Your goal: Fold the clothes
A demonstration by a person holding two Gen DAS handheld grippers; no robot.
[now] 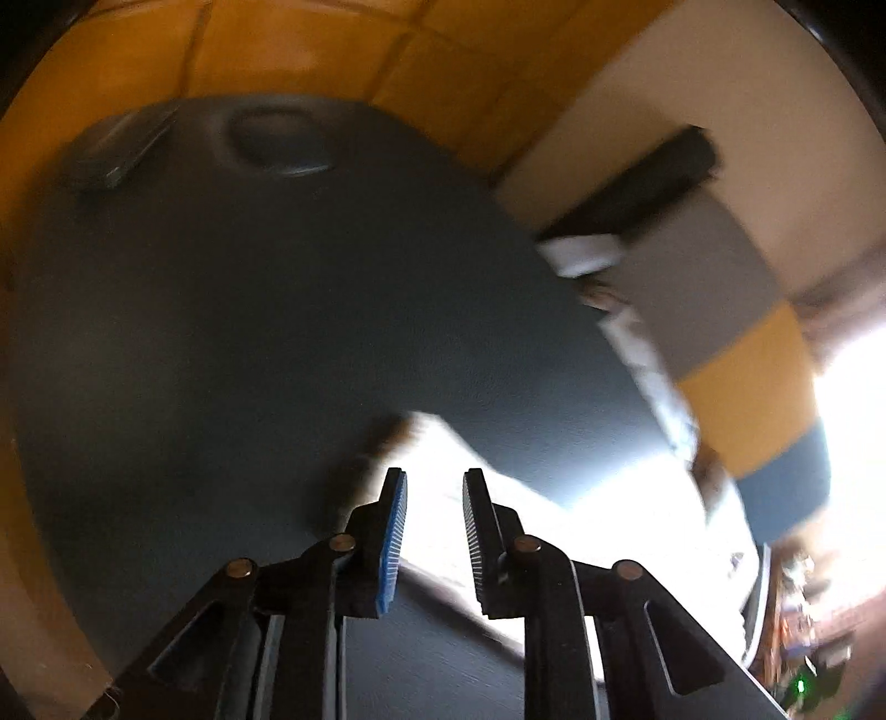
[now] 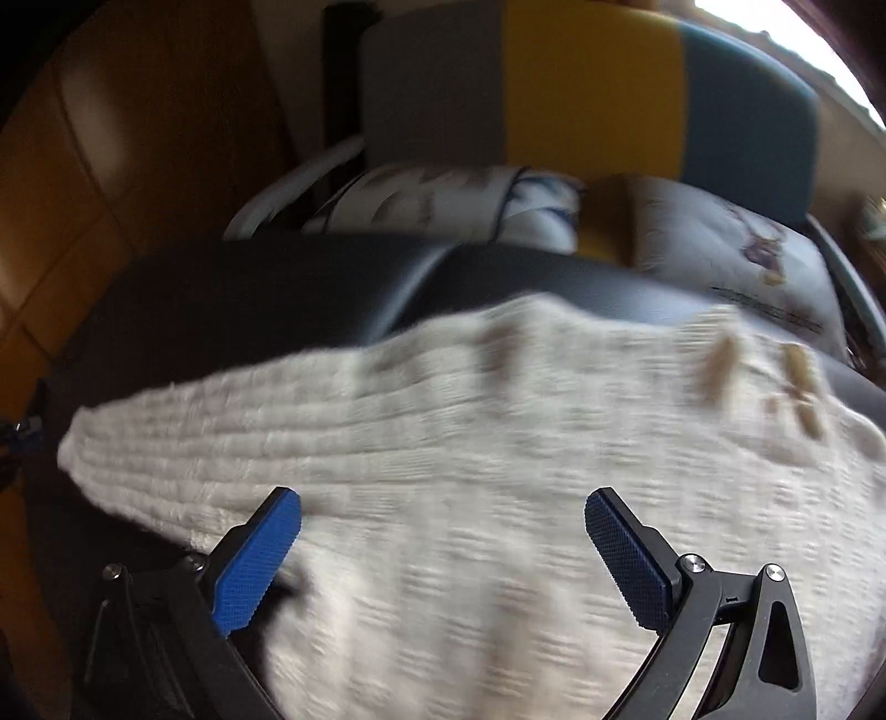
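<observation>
From the left wrist camera, the left gripper (image 1: 434, 487) hangs over a dark blue-grey surface (image 1: 266, 332). Its jaws, faced with ribbed blue pads, stand a narrow gap apart with nothing between them, so they grip nothing. Just past the fingertips lies the cream ribbed knit garment (image 1: 498, 498), washed out by strong light, with a brownish edge showing at its far corner. At the far end of the surface there is a round dished hollow (image 1: 277, 144), and to its left a flat greyish object (image 1: 119, 149) too blurred to identify. Beyond the surface runs a floor of orange-brown tiles (image 1: 310, 50). To the right stands a chair with a back in grey, yellow and blue panels (image 1: 731, 343).

From the right wrist camera, the right gripper (image 2: 443, 515) is held low over the same garment (image 2: 498, 471). Its jaws are spread wide, and the blue textured pads (image 2: 260, 559) stand to either side above the knit, holding none of it. The garment spreads across most of the surface, ribs running sideways, with a few tan marks (image 2: 725, 365) near its far right edge. The dark surface (image 2: 249, 288) shows beyond it. Behind that are two pale printed cushions (image 2: 736, 249) on the chair (image 2: 592, 88), whose back panels rise above them.
</observation>
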